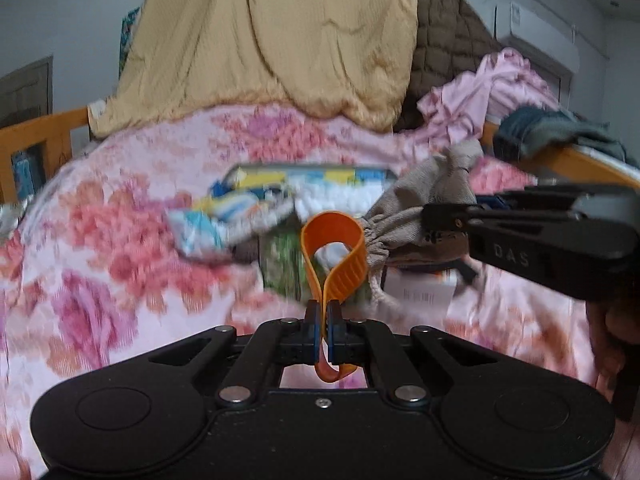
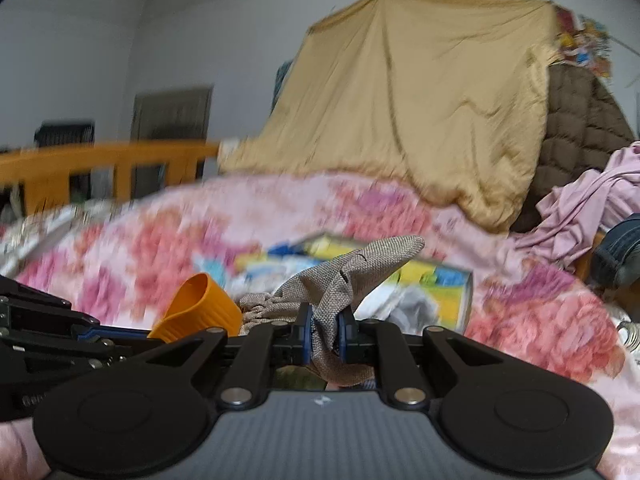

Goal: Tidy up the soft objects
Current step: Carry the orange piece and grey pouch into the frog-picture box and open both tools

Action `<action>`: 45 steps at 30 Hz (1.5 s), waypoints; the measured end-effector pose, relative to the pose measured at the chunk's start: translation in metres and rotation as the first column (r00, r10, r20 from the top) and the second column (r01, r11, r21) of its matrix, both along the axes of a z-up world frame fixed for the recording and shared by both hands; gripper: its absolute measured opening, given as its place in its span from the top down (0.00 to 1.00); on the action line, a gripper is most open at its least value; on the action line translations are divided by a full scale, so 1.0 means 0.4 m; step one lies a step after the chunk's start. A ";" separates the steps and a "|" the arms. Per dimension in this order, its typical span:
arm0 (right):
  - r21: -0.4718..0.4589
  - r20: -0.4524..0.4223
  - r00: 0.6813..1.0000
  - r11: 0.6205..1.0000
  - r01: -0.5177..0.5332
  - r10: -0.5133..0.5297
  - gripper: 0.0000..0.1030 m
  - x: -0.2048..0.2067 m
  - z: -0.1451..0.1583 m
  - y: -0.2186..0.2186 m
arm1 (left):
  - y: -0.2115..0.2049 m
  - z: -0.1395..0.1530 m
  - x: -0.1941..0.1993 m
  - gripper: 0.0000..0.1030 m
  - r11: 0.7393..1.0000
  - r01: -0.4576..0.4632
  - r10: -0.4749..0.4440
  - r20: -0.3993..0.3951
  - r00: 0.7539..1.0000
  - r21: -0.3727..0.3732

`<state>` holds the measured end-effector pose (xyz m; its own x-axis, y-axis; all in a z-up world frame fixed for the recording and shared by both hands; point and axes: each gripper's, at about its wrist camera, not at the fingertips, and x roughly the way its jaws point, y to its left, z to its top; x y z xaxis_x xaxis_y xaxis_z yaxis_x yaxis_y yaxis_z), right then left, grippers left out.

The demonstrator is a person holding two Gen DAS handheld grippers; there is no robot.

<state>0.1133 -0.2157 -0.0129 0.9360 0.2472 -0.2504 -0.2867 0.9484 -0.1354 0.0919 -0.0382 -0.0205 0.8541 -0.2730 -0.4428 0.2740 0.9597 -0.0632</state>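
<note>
An orange ribbed rubber band (image 1: 349, 276) stands up as a loop, and my left gripper (image 1: 323, 312) is shut on its lower ends. The loop's loose tail hangs below the pads. Just to its right is a grey-beige woven drawstring pouch (image 1: 424, 188), with my right gripper (image 1: 434, 219) coming in from the right and pinching its gathered neck. In the right wrist view the right gripper (image 2: 325, 320) is shut on the pouch (image 2: 360, 264), which bunches between the pads and sticks up to the right. The orange band (image 2: 208, 304) and left gripper (image 2: 132, 334) sit close on the left.
A pink floral quilt (image 1: 120, 240) covers the bed. On it lie colourful packets and a box (image 1: 280, 196). A tan blanket (image 1: 280, 40), a brown quilted jacket (image 1: 444, 48) and a pink garment (image 1: 492, 88) pile up behind. Jeans (image 1: 552, 132) drape over the wooden rail (image 1: 40, 136).
</note>
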 end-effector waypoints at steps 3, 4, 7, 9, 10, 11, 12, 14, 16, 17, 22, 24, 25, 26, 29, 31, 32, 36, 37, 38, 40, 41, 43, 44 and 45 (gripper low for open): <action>0.074 0.070 0.997 0.997 0.013 -0.018 0.87 0.017 0.035 -0.040 | -0.004 0.046 0.030 0.98 1.000 -0.003 0.004 0.041 0.999 -0.024; 0.095 0.096 0.995 0.995 0.016 -0.025 0.87 0.027 0.047 -0.053 | -0.006 0.060 0.044 0.98 0.999 -0.003 0.005 0.052 0.999 -0.034; 0.129 0.154 0.987 0.991 0.025 -0.045 0.87 0.086 0.075 -0.085 | -0.021 0.104 0.104 0.98 0.997 -0.001 0.007 0.081 0.997 -0.072; 0.162 0.169 0.983 0.986 0.040 -0.067 0.87 0.142 0.088 -0.107 | -0.036 0.131 0.152 0.98 0.996 0.000 0.009 0.097 0.995 -0.092; 0.181 0.173 0.982 0.982 0.049 -0.081 0.87 0.175 0.095 -0.118 | -0.044 0.143 0.179 0.98 0.995 0.002 0.008 0.105 0.994 -0.097; 0.198 0.175 0.980 0.979 0.057 -0.092 0.87 0.201 0.096 -0.130 | -0.054 0.154 0.206 0.98 0.995 0.003 0.008 0.113 0.994 -0.097; 0.217 0.176 0.979 0.974 0.063 -0.102 0.87 0.231 0.099 -0.140 | -0.061 0.163 0.236 0.98 0.995 0.006 0.006 0.116 0.993 -0.099; 0.248 0.173 0.977 0.965 0.081 -0.126 0.87 0.294 0.098 -0.158 | -0.076 0.174 0.299 0.98 0.995 0.007 0.005 0.118 0.993 -0.102; 0.272 0.160 0.976 0.957 0.097 -0.145 0.87 0.349 0.095 -0.177 | -0.088 0.178 0.364 0.98 0.994 0.005 0.007 0.110 0.994 -0.107; 0.281 0.143 0.978 0.954 0.108 -0.153 0.87 0.378 0.089 -0.186 | -0.095 0.177 0.402 0.98 0.994 0.003 0.009 0.101 0.995 -0.111; 0.315 0.015 0.988 0.939 0.141 -0.153 0.86 0.515 0.049 -0.241 | -0.124 0.148 0.596 0.98 0.989 -0.024 0.026 0.009 1.000 -0.143; 0.312 -0.033 0.987 0.936 0.161 -0.158 0.86 0.554 0.030 -0.255 | -0.140 0.126 0.670 0.98 0.989 -0.040 0.035 -0.031 0.999 -0.142; 0.312 -0.055 0.986 0.935 0.169 -0.160 0.86 0.573 0.020 -0.263 | -0.144 0.116 0.696 0.98 0.989 -0.043 0.037 -0.046 0.998 -0.141; 0.316 -0.078 0.984 0.932 0.178 -0.162 0.86 0.589 0.010 -0.271 | -0.154 0.105 0.728 0.98 0.989 -0.046 0.038 -0.064 0.997 -0.137; 0.328 -0.157 0.975 0.923 0.201 -0.157 0.86 0.629 -0.019 -0.290 | -0.166 0.072 0.795 0.98 0.989 -0.057 0.040 -0.128 0.991 -0.133; 0.338 -0.204 0.967 0.916 0.216 -0.152 0.86 0.649 -0.033 -0.300 | -0.174 0.054 0.843 0.98 0.988 -0.072 0.045 -0.188 0.981 -0.140; 0.341 -0.224 0.963 0.913 0.223 -0.151 0.86 0.657 -0.041 -0.304 | -0.175 0.047 0.861 0.98 0.986 -0.082 0.050 -0.210 0.976 -0.143; 0.326 -0.286 0.947 0.915 0.237 -0.143 0.85 0.686 -0.066 -0.308 | -0.178 0.013 0.916 0.98 0.979 -0.119 0.066 -0.299 0.952 -0.163; 0.321 -0.297 0.944 0.916 0.239 -0.142 0.85 0.690 -0.071 -0.307 | -0.181 0.005 0.924 0.98 0.979 -0.122 0.066 -0.317 0.946 -0.160; 0.314 -0.308 0.941 0.918 0.242 -0.143 0.85 0.695 -0.075 -0.303 | -0.184 -0.002 0.928 0.98 0.980 -0.123 0.064 -0.333 0.941 -0.158; 0.301 -0.326 0.934 0.921 0.249 -0.147 0.84 0.698 -0.082 -0.298 | -0.189 -0.015 0.934 0.98 0.982 -0.121 0.061 -0.359 0.931 -0.148; 0.297 -0.338 0.930 0.921 0.254 -0.147 0.82 0.699 -0.085 -0.296 | -0.192 -0.022 0.936 0.98 0.983 -0.118 0.059 -0.372 0.926 -0.138; 0.293 -0.354 0.924 0.920 0.259 -0.147 0.81 0.701 -0.088 -0.296 | -0.200 -0.036 0.941 0.98 0.986 -0.121 0.064 -0.401 0.914 -0.118; 0.288 -0.360 0.921 0.921 0.260 -0.147 0.79 0.703 -0.088 -0.294 | -0.201 -0.042 0.941 0.98 0.986 -0.126 0.069 -0.413 0.908 -0.113; 0.283 -0.366 0.919 0.923 0.262 -0.149 0.78 0.704 -0.089 -0.293 | -0.201 -0.049 0.943 0.98 0.985 -0.132 0.073 -0.427 0.901 -0.111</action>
<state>0.3948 -0.3328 -0.0486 0.8509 0.1780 -0.4943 -0.0552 0.9659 0.2528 0.4691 -0.1186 -0.0399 0.6235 -0.2760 -0.7315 0.0938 0.9553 -0.2805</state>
